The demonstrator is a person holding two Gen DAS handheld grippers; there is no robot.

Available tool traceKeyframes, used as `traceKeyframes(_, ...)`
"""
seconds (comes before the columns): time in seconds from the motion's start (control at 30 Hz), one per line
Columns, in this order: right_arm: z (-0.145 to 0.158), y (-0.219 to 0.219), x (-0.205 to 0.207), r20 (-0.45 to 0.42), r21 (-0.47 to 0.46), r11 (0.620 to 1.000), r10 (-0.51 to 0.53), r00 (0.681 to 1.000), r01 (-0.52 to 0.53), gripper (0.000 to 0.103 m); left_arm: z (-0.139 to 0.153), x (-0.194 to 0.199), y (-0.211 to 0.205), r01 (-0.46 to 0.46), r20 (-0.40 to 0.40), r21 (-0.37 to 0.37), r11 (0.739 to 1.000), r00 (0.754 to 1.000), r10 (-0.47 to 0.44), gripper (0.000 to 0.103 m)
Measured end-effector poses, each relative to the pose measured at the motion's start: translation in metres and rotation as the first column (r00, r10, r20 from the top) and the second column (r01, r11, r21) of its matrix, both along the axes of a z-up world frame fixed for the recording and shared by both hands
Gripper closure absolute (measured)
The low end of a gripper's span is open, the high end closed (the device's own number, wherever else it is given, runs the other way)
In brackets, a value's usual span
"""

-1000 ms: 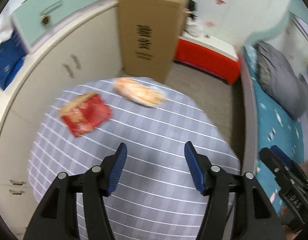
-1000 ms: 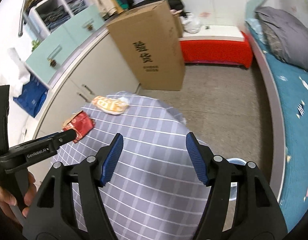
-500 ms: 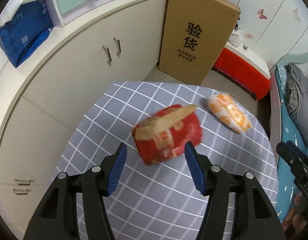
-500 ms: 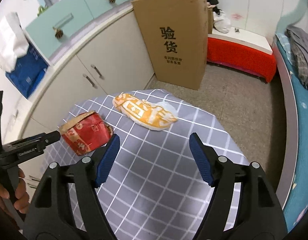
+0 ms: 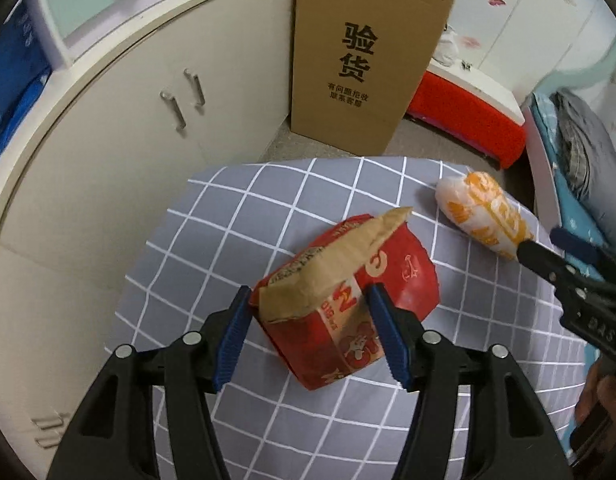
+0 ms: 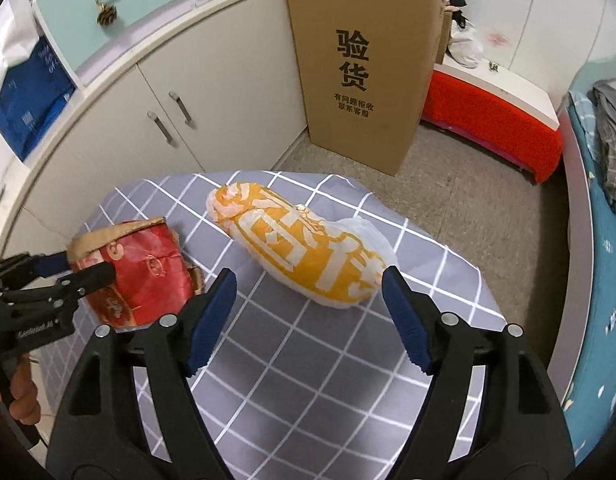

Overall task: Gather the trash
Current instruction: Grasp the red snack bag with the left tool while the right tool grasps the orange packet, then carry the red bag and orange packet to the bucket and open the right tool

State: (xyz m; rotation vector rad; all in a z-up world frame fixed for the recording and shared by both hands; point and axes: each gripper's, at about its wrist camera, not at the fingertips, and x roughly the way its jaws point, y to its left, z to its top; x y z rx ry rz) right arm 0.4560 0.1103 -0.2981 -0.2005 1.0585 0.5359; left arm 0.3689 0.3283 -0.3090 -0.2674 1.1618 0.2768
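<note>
Left wrist view: the left gripper (image 5: pixel 308 334) has its fingers (image 5: pixel 232 340) spread wide on either side of the near end of a red paper bag (image 5: pixel 360 292), which lies on the worktop (image 5: pixel 236 216) under a grey cloth with a white check. The left finger looks to be at the bag's torn brown flap, the right finger against its red side; whether either pad presses the bag cannot be told, and the bag rests on the cloth. An orange-and-white wrapper (image 5: pixel 484 212) lies at 2 o'clock from the bag, near the worktop's far right edge. The right gripper (image 5: pixel 548 256) enters from 3 o'clock, its tip at the wrapper's near end.

Right wrist view: the right gripper (image 6: pixel 308 316) is fully spread and holds nothing; its fingers (image 6: pixel 404 320) flank the near end of the orange-and-white wrapper (image 6: pixel 300 248), apart from it. The red paper bag (image 6: pixel 144 272) lies at 9 o'clock, with the left gripper (image 6: pixel 68 276) at its left end.

Background: a tall cardboard box (image 6: pixel 364 64) with black characters stands on the floor at 12 o'clock, beside cream cabinets (image 6: pixel 188 92); a red bench (image 6: pixel 496 124) at 2 o'clock; a bed (image 6: pixel 600 240) at 3 o'clock.
</note>
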Motion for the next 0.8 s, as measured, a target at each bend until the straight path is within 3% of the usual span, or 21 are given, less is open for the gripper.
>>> traceKeyframes(0.17,-0.012,0.005,0.014,0.007,-0.036,0.999,-0.003,1.0,0.004,0.029,-0.002,0.003,0.004,-0.003,0.027,-0.042,0.999,1.0,0.004,0.044)
traceKeyframes(0.3,-0.018,0.011,0.022,0.016,-0.052,0.998,0.02,1.0,-0.02,0.028,0.001,0.002,-0.001,0.012,0.051,-0.036,0.999,0.999,-0.01,0.057)
traceKeyframes(0.4,-0.027,0.016,0.024,-0.023,-0.06,0.997,0.056,0.998,-0.057,0.028,0.007,0.001,-0.006,0.016,0.074,-0.053,0.998,0.997,-0.012,0.065)
traceKeyframes(0.47,-0.029,0.016,0.023,-0.041,-0.046,0.997,0.068,0.997,-0.07,0.041,0.011,0.001,-0.01,0.016,0.082,-0.048,0.999,0.997,-0.012,0.068)
traceKeyframes(0.5,-0.03,0.016,0.022,-0.052,-0.04,0.996,0.076,0.996,-0.078,0.057,0.013,0.001,-0.012,0.015,0.086,-0.048,0.999,0.996,-0.011,0.07)
traceKeyframes(0.53,-0.03,0.017,0.021,-0.058,-0.035,0.996,0.081,0.995,-0.083,0.06,0.016,0.0,-0.015,0.012,0.092,-0.052,0.999,0.996,-0.007,0.07)
traceKeyframes(0.8,-0.006,-0.002,-0.005,-0.078,0.028,0.995,0.095,0.992,-0.093,0.068,0.046,-0.006,-0.052,0.023,0.126,-0.025,0.999,0.992,-0.02,0.073)
